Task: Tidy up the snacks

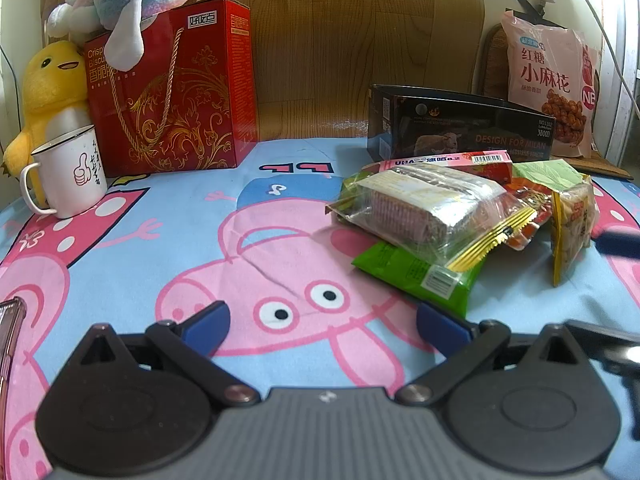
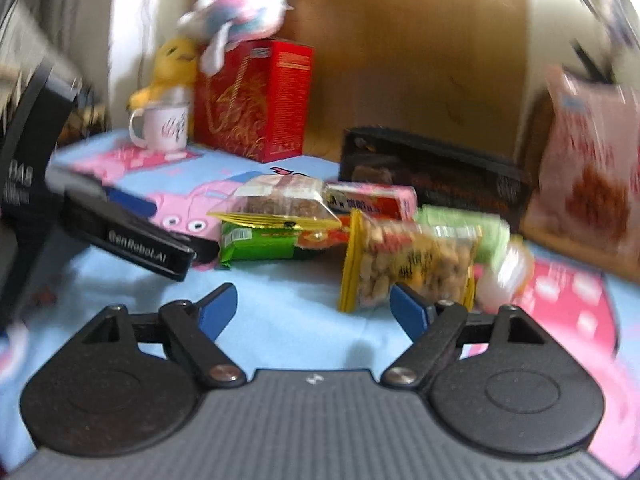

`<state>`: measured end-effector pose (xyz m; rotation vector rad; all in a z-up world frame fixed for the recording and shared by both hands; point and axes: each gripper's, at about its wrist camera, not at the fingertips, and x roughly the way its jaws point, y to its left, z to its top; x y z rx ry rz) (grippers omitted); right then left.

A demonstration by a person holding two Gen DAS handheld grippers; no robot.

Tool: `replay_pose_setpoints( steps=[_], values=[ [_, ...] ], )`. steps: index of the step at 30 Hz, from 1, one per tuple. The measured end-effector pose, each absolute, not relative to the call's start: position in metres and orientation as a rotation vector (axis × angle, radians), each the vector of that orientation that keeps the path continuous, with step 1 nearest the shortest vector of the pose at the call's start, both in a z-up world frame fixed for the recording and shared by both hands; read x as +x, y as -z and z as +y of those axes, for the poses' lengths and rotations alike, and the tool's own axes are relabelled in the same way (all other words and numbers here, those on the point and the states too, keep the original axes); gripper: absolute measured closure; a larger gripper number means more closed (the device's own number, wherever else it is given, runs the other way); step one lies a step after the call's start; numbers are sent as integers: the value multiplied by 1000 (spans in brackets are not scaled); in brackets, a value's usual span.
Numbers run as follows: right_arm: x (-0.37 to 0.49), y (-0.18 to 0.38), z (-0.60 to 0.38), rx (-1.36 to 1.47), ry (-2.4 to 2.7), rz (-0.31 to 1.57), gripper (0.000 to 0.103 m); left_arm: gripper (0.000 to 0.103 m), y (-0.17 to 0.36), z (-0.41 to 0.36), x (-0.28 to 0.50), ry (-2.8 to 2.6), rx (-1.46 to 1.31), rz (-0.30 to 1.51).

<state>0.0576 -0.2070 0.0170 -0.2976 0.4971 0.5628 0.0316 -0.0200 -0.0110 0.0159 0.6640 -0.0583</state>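
Observation:
A heap of snack packs lies on the cartoon-pig cloth (image 1: 168, 224): a clear wafer pack (image 1: 428, 210) on top, a green pack (image 1: 416, 274) under it, a pink box (image 1: 448, 162) behind and a yellow-edged peanut bag (image 1: 572, 222) at the right. My left gripper (image 1: 322, 322) is open and empty, low over the cloth to the left of the heap. My right gripper (image 2: 314, 306) is open and empty, just in front of the peanut bag (image 2: 408, 266). The wafer pack (image 2: 280, 200), green pack (image 2: 260, 242) and pink box (image 2: 372, 200) lie beyond it. The right wrist view is blurred.
A black open box (image 1: 460, 130) stands behind the heap, with a big pink snack bag (image 1: 552, 80) to its right. A red gift box (image 1: 172, 92), plush toys (image 1: 48, 92) and a white mug (image 1: 72, 172) stand at the back left. The left gripper's body (image 2: 132, 236) shows at the left in the right wrist view.

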Motion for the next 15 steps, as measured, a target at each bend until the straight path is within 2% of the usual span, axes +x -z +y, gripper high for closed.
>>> replay_pose_setpoints(
  steps=[9, 15],
  values=[
    [74, -12, -165, -723, -662, 328, 19, 0, 9, -1, 30, 6, -84, 655],
    [93, -13, -145, -789, -719, 325, 19, 0, 9, -5, 35, -9, -55, 670]
  ],
)
